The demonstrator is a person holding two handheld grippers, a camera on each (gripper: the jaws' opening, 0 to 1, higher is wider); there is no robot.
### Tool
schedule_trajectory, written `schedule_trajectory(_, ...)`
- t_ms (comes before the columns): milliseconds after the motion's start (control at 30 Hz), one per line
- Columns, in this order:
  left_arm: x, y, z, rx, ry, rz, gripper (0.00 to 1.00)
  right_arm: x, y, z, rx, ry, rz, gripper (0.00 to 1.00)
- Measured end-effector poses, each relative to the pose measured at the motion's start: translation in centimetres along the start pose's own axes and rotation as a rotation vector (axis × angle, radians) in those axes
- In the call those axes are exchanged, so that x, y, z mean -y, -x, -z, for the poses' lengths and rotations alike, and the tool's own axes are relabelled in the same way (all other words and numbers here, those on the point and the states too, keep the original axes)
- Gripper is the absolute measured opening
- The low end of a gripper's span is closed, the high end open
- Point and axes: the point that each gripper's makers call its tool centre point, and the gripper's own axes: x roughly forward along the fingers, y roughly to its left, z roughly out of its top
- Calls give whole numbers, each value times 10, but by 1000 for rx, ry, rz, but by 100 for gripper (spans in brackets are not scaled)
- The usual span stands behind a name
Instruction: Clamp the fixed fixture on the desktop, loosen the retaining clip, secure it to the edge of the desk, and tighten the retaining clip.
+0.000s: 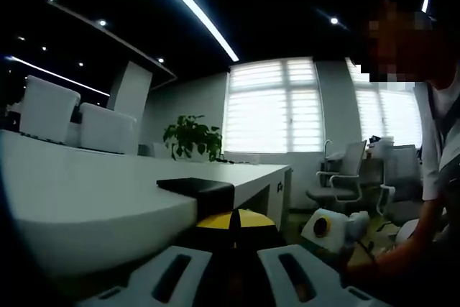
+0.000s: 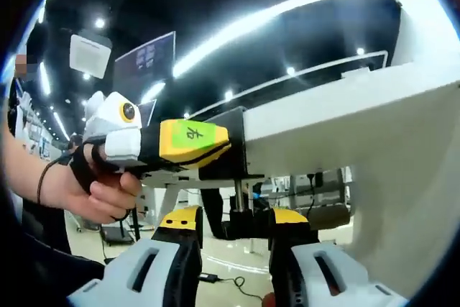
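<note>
Right gripper view: fixture (image 2: 233, 150), black, sits clamped on the white bench (image 2: 338, 116) edge; its screw knob (image 2: 248, 222) hangs below, pinched betw right tongs (image 2: 233, 239). Left tongs (image 2: 205, 141) w/ hand (image 2: 100, 188) grip fixture's top from the side. Left gripper view: black plate (image 1: 195, 188) lies on bench top (image 1: 86, 192), left tongs (image 1: 233, 264) closed on it

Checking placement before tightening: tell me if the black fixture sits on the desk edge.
Yes, the black fixture straddles the white desk's edge, with its screw underneath.
</note>
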Motion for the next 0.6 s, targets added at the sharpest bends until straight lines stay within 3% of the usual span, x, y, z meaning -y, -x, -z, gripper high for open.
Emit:
schedule_trajectory(167, 0, 0, 0, -1, -1, 0, 1, 5, -8, 21, -58, 77, 65, 34)
schedule_trajectory(333, -1, 0, 0, 6, 4, -4, 1, 4, -15, 19, -52, 131, 84, 31)
schedule_trajectory(433, -1, -1, 0, 5, 4, -5, 1, 13, -13, 19, -45, 158, 116, 23)
schedule_trajectory(600, 0, -1, 0, 3, 0, -7, 1, 10, -14, 19, -40, 139, 34, 22)
